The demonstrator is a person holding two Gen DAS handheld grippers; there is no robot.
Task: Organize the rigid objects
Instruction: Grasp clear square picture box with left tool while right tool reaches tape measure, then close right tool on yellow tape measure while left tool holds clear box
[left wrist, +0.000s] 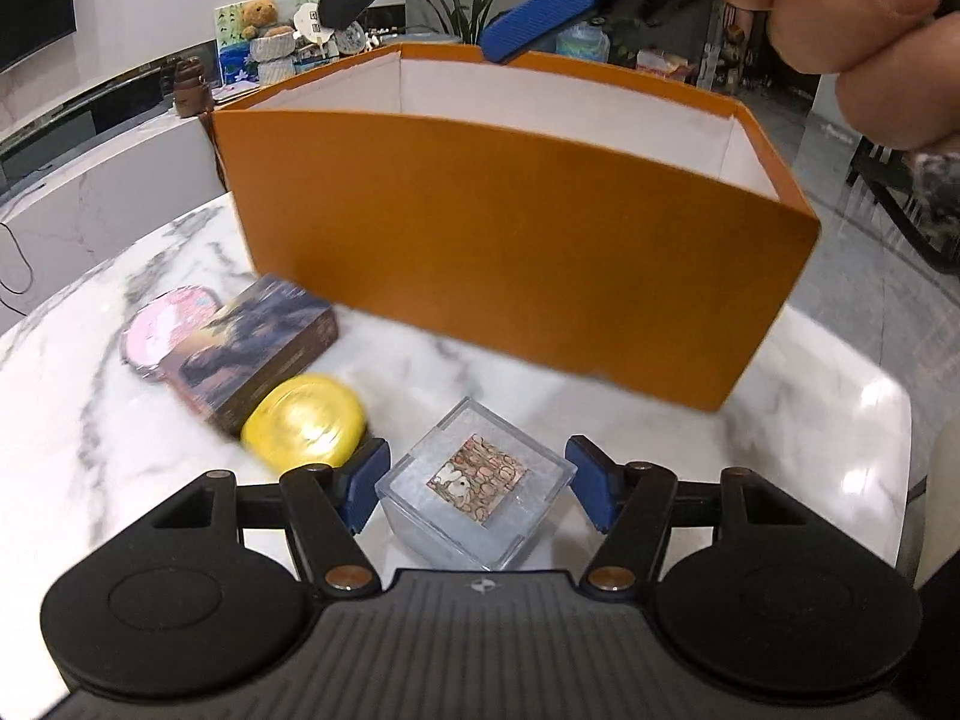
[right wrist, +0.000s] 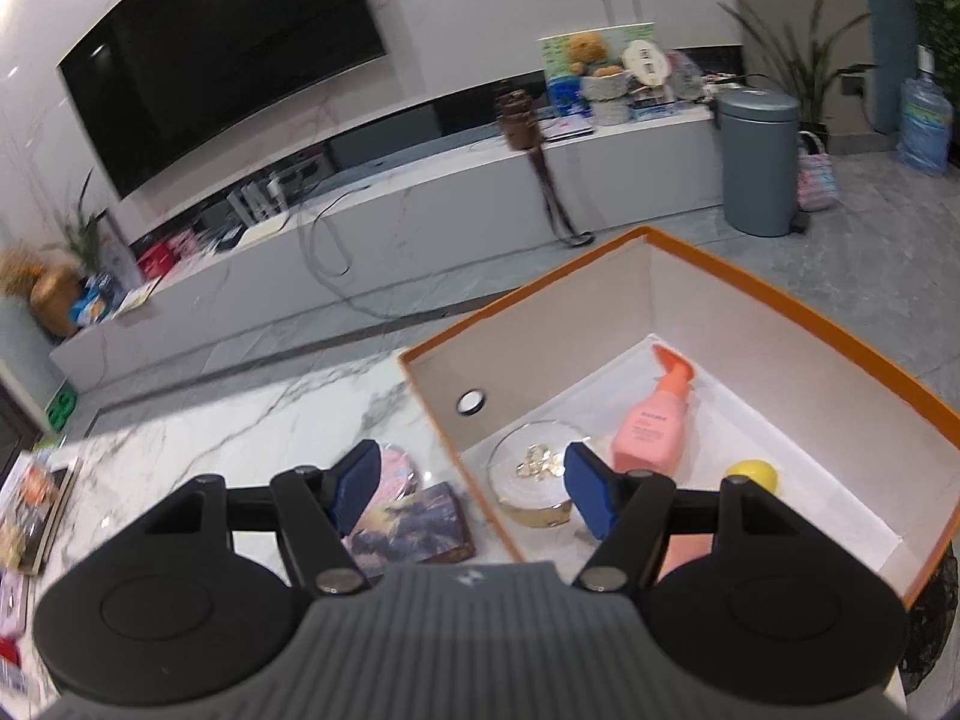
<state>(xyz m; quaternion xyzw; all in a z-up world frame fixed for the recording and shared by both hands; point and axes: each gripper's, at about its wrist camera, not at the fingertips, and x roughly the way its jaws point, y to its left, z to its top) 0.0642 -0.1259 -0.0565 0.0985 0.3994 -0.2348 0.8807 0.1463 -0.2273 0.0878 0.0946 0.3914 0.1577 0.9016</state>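
Note:
A clear plastic cube with a small picture on top rests on the marble table. My left gripper is shut on it, its blue pads touching two opposite corners. Beside the cube lie a yellow disc, a painted card box and a pink round case. Behind them stands the orange box. My right gripper hangs open over the orange box's near wall, holding nothing. Inside the box lie a pink spray bottle, a glass dish and a yellow object.
A hand holds the right gripper above the box's far side. A stack of books sits at the table's left edge. Beyond the table are a low TV cabinet, a grey bin and a water jug.

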